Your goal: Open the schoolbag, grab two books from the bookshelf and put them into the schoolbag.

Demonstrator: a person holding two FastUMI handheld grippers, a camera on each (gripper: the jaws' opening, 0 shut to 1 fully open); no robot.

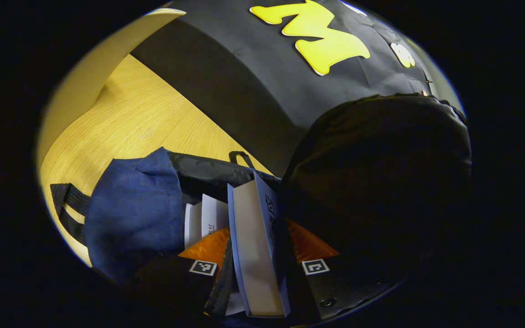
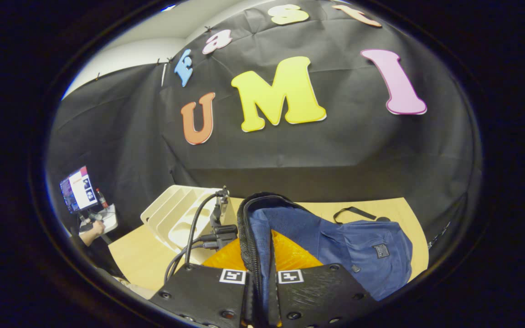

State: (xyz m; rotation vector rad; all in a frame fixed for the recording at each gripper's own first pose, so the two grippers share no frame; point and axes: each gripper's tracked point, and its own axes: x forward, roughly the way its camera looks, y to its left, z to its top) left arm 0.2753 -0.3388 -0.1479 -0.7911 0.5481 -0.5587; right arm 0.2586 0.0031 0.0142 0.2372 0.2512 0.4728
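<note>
- In the left gripper view, a black strap (image 1: 69,207) is seen at the far left, lying on the wooden table (image 1: 153,118).
- Just right of the strap, the blue schoolbag (image 1: 135,214) is seen lying on the table, its mouth turned toward the camera.
- A white book (image 1: 205,221) is seen already inside the bag's opening, partly hidden.
- The left gripper (image 1: 258,255) is clamped on a second book (image 1: 255,246), which is held edge-on between the fingers, its pale page block facing left and its blue cover to the right; its far end is at the bag's mouth.
- To the right, a dark flap of the bag (image 1: 381,173) is raised and covers much of that side.
- In the right gripper view, a person's hand (image 2: 91,230) is seen near a small screen (image 2: 78,189) at the far left.
- A cream bookshelf (image 2: 176,218) with slotted dividers stands on the table (image 2: 135,257), with the left gripper's black cables (image 2: 198,228) in front of it.
- The right gripper (image 2: 260,273) is closed on the bag's upper rim (image 2: 255,237), a zipper edge being pinched between both fingers and held up.
- The rest of the blue schoolbag (image 2: 362,250) is spread on the table to the right.
</note>
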